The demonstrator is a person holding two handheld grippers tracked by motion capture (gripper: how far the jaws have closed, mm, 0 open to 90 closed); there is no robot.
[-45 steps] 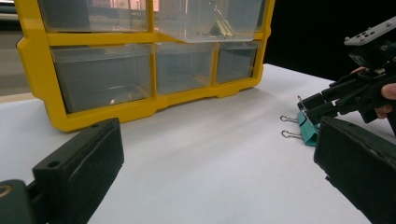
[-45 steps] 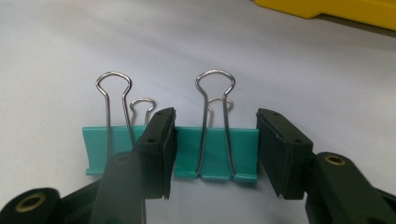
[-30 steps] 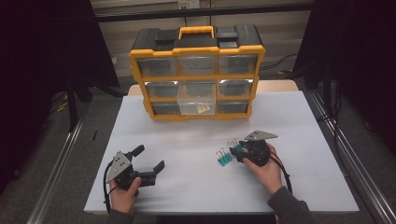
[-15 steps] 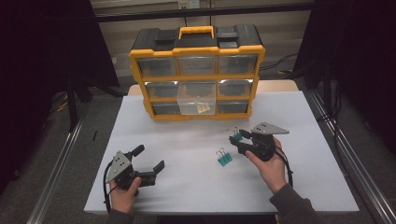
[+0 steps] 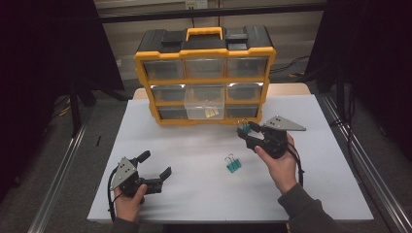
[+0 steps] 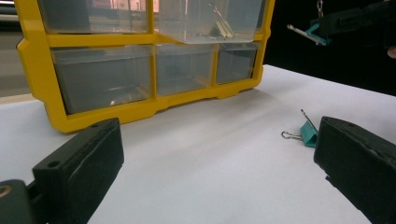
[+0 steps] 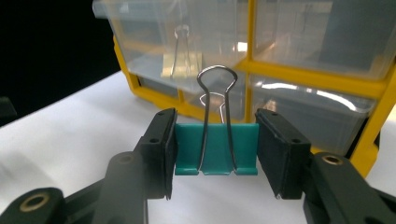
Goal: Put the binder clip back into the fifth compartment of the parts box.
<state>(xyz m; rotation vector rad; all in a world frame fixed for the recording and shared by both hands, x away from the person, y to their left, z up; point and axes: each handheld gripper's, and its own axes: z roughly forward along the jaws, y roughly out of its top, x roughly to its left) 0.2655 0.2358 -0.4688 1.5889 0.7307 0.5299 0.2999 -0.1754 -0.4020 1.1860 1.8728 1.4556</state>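
A white table (image 5: 301, 194) carries a yellow and black drawer organizer (image 5: 205, 73) at its far side, and one teal binder clip (image 5: 233, 164) lies on the surface nearer the person.

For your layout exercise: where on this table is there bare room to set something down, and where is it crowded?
Bare: the table's left side beside the organizer, and the middle between the left tongs and the loose clip. Crowded: before the open drawer, where the right tongs hold a clip.

The bench (image 5: 194, 194) is viewed from above, facing forward and down. The left gripper view is set low near the benchtop; the right sits close behind its claw. The yellow drawer cabinet (image 5: 206, 73) is shared by all.
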